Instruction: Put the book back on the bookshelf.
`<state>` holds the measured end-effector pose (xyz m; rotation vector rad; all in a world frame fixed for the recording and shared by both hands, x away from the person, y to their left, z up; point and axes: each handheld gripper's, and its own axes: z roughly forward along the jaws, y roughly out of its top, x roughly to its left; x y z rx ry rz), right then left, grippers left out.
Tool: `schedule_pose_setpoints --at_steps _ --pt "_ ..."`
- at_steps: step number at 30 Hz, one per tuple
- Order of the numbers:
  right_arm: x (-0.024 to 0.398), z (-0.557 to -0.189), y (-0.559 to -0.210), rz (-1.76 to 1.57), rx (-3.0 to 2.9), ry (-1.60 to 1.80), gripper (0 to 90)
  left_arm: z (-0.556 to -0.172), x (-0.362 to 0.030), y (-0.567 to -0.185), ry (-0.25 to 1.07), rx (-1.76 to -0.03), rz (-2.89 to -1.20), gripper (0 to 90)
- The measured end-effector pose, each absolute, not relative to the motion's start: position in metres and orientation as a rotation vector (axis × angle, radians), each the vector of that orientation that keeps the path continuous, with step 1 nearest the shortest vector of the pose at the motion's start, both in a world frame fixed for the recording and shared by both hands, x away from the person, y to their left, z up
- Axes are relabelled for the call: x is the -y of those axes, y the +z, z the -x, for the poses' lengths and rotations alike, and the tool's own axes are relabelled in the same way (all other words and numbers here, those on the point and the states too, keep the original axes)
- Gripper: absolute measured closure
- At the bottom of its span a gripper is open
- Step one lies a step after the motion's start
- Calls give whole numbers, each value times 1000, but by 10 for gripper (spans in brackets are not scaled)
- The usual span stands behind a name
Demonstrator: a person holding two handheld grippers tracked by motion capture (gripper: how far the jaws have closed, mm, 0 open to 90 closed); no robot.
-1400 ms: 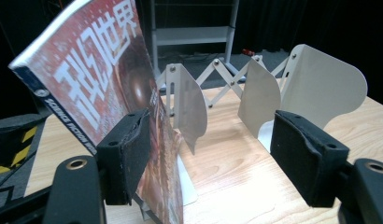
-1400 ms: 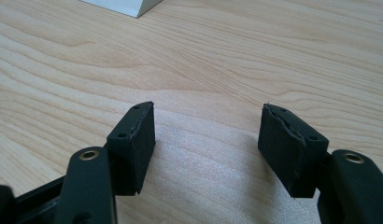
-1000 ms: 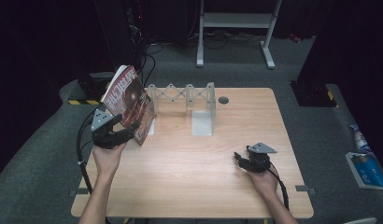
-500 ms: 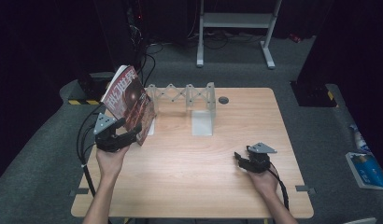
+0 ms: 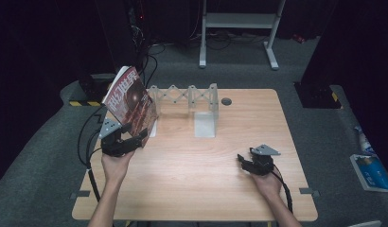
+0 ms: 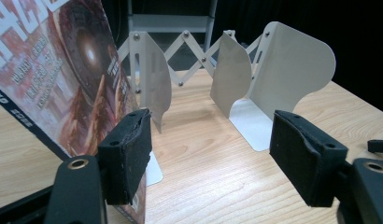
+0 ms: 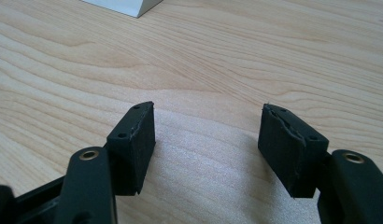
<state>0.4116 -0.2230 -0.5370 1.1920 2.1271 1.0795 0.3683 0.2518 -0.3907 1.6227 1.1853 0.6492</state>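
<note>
Beside the left gripper (image 6: 213, 163), jaws apart, the red glossy magazine (image 6: 63, 79) leaned in the white accordion rack (image 6: 236, 84); the right gripper (image 7: 208, 154) gaped over bare wooden table (image 7: 227, 56).

We hold two black grippers, the left gripper (image 5: 135, 138) and the right gripper (image 5: 246, 163), each with a grey three-cornered plate on top. Their foam pads (image 7: 133, 140) look worn, brass-ringed holes mark the jaws, and black cables trail behind.

blocked: magazine (image 5: 130, 101), folding rack (image 5: 192, 97) at table's far left | free: bare tabletop (image 5: 197, 175) ahead, seemingly
</note>
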Motion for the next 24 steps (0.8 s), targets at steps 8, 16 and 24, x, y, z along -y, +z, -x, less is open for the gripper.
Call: schedule_pose_setpoints --at_steps 8,16,24 --pt "223 -412 -537 -1192 -2127 1080 366 -368 -247 -397 628 -1182 -1635 298" --pt "223 -412 -537 -1192 -2128 1079 366 -370 -241 -401 616 -1180 -1644 298" --pt "223 -411 -537 -1191 -2128 1080 366 -374 -232 -406 595 -1172 -1653 299"
